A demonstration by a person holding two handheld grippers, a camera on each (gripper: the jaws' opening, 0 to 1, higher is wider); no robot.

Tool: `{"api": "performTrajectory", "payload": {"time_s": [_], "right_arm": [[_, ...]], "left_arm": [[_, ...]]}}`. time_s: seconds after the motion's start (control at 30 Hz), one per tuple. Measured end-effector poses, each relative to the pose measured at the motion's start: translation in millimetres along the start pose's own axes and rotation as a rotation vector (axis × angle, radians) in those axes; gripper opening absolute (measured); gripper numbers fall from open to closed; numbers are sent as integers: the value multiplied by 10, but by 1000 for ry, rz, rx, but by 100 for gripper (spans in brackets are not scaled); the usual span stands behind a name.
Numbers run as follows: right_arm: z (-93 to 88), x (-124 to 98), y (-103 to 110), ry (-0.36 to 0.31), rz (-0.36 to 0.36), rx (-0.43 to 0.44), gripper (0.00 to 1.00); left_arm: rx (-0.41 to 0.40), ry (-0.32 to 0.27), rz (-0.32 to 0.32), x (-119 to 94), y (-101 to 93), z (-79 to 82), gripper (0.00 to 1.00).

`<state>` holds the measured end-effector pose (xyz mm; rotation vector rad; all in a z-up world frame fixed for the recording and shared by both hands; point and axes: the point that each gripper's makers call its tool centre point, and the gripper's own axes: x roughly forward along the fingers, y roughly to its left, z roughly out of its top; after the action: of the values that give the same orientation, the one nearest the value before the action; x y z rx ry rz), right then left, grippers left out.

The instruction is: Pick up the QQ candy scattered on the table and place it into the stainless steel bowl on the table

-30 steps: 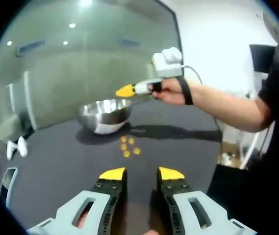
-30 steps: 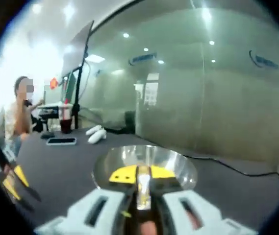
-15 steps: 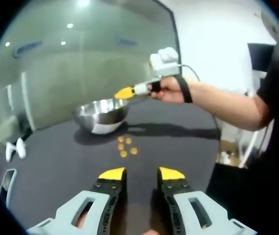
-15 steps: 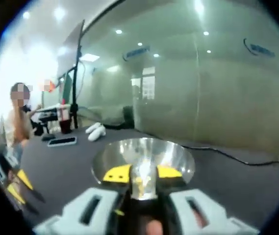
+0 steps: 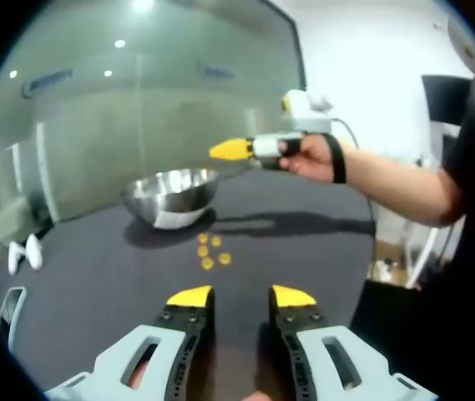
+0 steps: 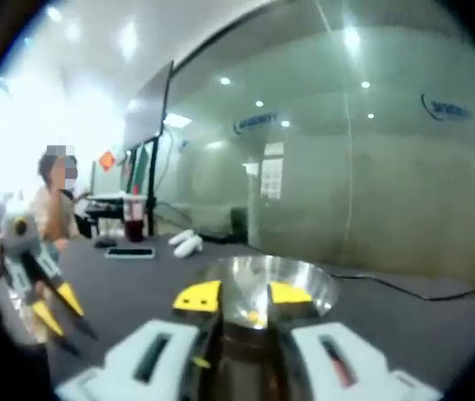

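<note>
**Steel bowl under my right gripper, sweets loose on the table**

Stainless steel, round and shiny, the bowl (image 5: 172, 195) sits on the dark grey table (image 5: 304, 251). In my right gripper view the bowl (image 6: 304, 280) lies just past my tips, and a yellow sweet (image 6: 255, 317) rests inside it. My right gripper (image 6: 244, 296), with its yellow-tipped jaws, stands parted with nothing between them. From my left gripper view I see that right gripper (image 5: 230, 149) held in my hand (image 5: 312, 159) above the table, beside the bowl's rim and higher than it.

Four small yellow-orange QQ candies (image 5: 209, 251) lie in a loose cluster on the table, just in front of the bowl and apart from it. My left gripper (image 5: 240, 296) hovers near them, jaws spread and empty.

Two white controllers (image 5: 22, 254) lie at the table's far edge. A dark drink cup (image 6: 133, 225) and a flat phone (image 6: 132, 252) sit beyond, near a seated person (image 6: 53, 209).
</note>
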<state>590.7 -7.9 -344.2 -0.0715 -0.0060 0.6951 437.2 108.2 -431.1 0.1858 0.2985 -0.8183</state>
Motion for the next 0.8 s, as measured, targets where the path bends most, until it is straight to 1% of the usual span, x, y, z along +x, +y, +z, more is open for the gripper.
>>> {"api": "performTrajectory", "payload": {"time_s": [0.07,0.2,0.27,0.3,0.33,0.37,0.4,0.43,0.47,0.57,0.67,0.8], "right_arm": [[-41,-53,52,6,14,15,22],[-230,-167,195,57,54,9,26],[-340,-238,300,84,93,3,26],[-400,-276,379,100,126,2,25],[-477,-321,470,127,170,-3,24],[-582,-369,546,171,203,-1,24],[-686,-421,592,204,220,-22,24],[-751,-462,625,221,234,-43,24],[-798,-496,652,230,242,-42,24],[-899,-570,683,242,254,-15,24],[-983,-599,708,257,264,-17,24],[-1007,-589,759,268,284,-21,24]], "left_arm": [[0,-2,1,0,5,5,28],[-3,-8,4,-3,16,15,28],[-3,-9,5,-7,20,15,28],[-4,-9,6,-9,22,14,28],[-4,-9,6,-11,24,12,28],[-4,-9,7,-13,28,10,28],[-4,-8,8,-15,32,8,28],[-4,-7,9,-17,35,6,28],[-4,-7,10,-18,37,5,28],[-3,-8,10,-20,35,11,28],[-3,-9,11,-14,32,17,28],[-1,-9,10,-3,16,26,28]]}}
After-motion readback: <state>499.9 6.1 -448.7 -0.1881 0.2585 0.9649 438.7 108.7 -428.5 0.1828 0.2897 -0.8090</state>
